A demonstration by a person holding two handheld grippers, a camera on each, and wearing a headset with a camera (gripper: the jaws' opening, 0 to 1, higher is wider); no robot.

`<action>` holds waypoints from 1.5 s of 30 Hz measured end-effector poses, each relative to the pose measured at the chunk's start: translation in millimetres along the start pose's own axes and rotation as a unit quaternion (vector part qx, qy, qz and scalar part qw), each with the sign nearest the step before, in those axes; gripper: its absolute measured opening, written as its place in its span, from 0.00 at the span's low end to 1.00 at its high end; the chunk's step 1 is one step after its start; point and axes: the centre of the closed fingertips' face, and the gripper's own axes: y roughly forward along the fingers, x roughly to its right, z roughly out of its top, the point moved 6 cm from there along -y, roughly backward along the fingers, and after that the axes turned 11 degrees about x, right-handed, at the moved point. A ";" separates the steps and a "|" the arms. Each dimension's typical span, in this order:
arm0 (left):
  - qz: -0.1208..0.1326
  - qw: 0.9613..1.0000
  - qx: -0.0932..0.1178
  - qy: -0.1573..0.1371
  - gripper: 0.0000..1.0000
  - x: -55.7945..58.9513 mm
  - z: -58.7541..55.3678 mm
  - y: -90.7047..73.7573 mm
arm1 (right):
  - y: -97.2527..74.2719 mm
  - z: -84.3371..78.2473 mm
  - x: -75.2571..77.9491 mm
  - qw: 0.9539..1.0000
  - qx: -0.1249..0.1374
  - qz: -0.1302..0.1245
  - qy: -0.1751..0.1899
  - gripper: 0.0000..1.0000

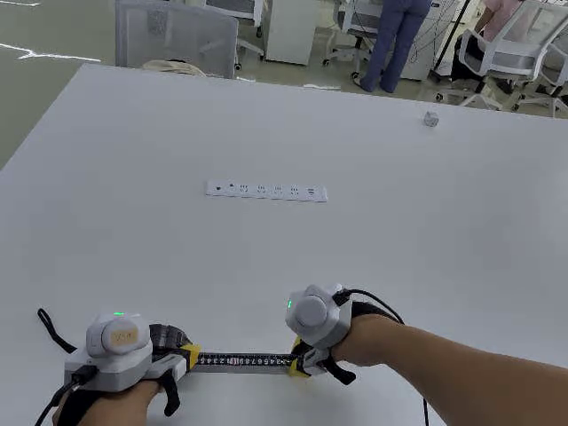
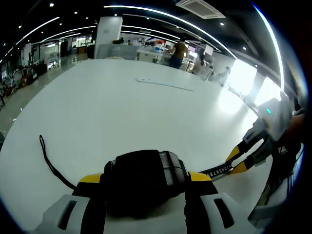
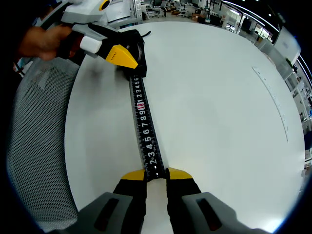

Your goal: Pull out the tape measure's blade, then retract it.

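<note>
Here, left gripper (image 1: 189, 355) clamps the case (image 2: 144, 180), right gripper (image 3: 156, 174) pinches the blade (image 3: 145, 126) at its tip; a straight, level pull looks wisest.

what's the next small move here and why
Probably slide the right gripper a little farther from the case, along the line of the blade. The left gripper is clamped on the case, the right gripper pinches the tip of the blade, and only a short stretch lies out, straight and flat on the table. If that length suffices, ease it back instead.
</note>
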 end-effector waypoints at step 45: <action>-0.001 1.000 0.003 -0.001 0.62 -0.5 -0.2 -0.2 | 11.4 16.7 -1.7 1.000 0.019 0.005 -0.004 0.15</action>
